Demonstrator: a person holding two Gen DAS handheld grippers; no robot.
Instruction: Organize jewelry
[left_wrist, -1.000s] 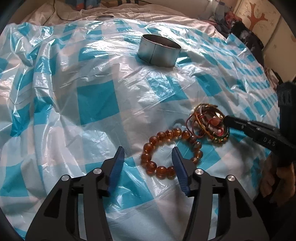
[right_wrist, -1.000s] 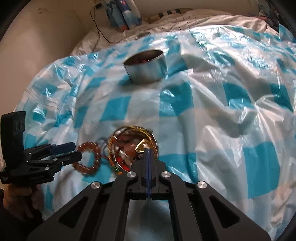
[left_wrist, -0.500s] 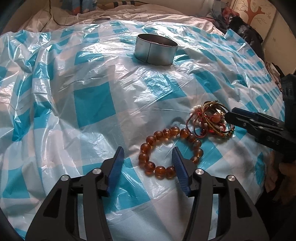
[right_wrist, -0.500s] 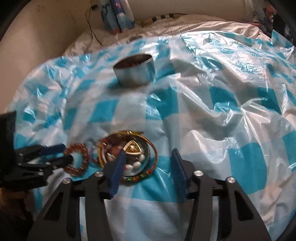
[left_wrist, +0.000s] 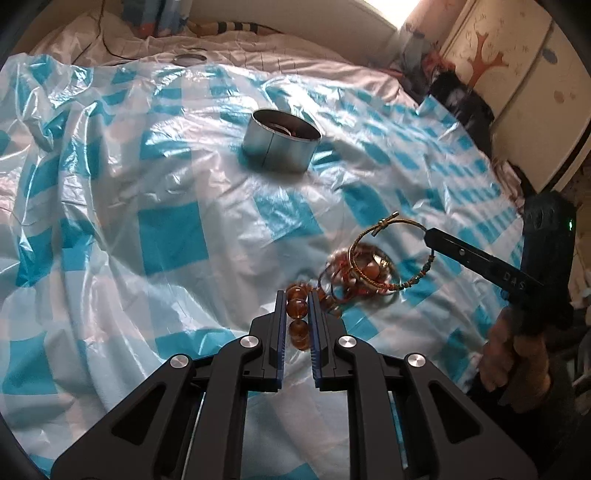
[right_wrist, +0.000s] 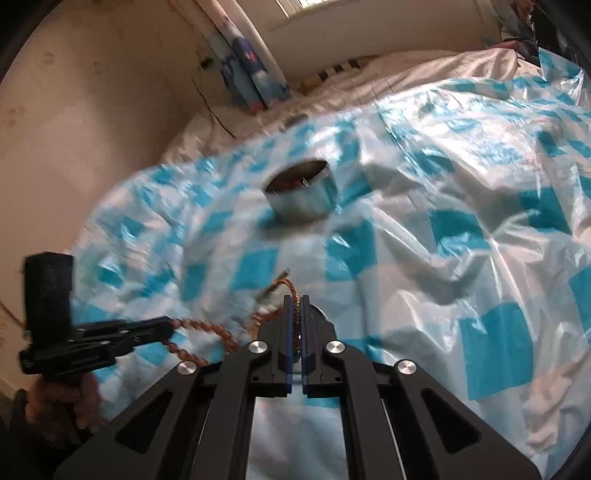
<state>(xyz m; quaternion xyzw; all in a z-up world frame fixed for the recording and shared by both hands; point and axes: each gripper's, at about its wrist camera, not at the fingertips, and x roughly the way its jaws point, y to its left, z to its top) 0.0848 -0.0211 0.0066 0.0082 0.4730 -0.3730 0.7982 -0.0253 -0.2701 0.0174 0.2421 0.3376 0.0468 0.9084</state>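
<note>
Your left gripper (left_wrist: 296, 308) has its jaws drawn in narrow on the amber bead bracelet (left_wrist: 297, 308): one bead sits squarely between the blue pads, another shows just behind it inside the jaws, and a third pokes out past the tips. The rest of that strand trails off toward the tangled pile of bangles and cords (left_wrist: 364, 271), which lies on the blue-and-white checked plastic sheet (left_wrist: 170, 236) just beyond and to the right of the beads.

Your right gripper (right_wrist: 294, 301) has its jaws pinched nearly together on a thin woven cord bracelet (left_wrist: 391, 243). In the right wrist view the braided cord runs up through the slit between the pads and arches out past the tips. In the left wrist view that cord loop stands lifted over the pile, with its lower edge in among the tangled pieces; whether it has come clear of them is hard to tell through the blur.

Well beyond the pile stands the round metal tin (left_wrist: 280, 140), open-topped, with some reddish items inside it. Farther back, past the tin, the sheet ends on the white bedding (left_wrist: 258, 62).
</note>
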